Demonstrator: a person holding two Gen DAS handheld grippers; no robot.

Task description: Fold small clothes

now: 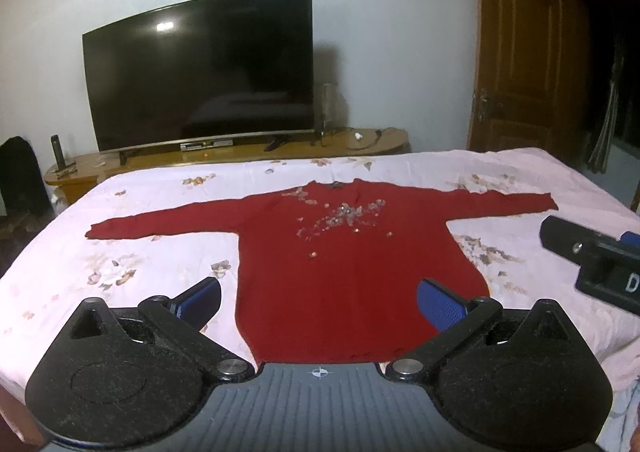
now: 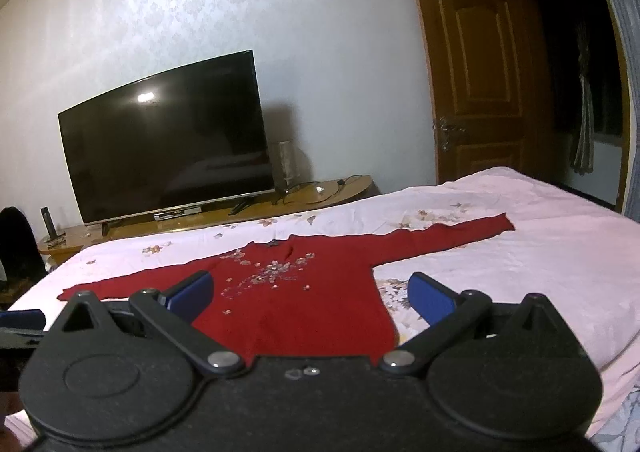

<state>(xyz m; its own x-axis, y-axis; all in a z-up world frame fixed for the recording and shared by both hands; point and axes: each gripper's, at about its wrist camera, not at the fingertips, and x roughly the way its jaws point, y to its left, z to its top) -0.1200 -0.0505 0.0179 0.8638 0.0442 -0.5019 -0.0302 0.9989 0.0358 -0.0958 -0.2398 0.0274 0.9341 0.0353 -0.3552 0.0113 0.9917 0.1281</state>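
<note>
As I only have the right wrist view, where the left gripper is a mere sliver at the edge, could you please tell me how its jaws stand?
Observer: The left gripper is wide open and empty. One pad is over the pink bedsheet and the other is over the red sweater.
Operator: Thank you. My right gripper hides the sweater's bottom edge; is it folded?
Observer: No, the hem lies flat and unfolded on the bedsheet.
</note>
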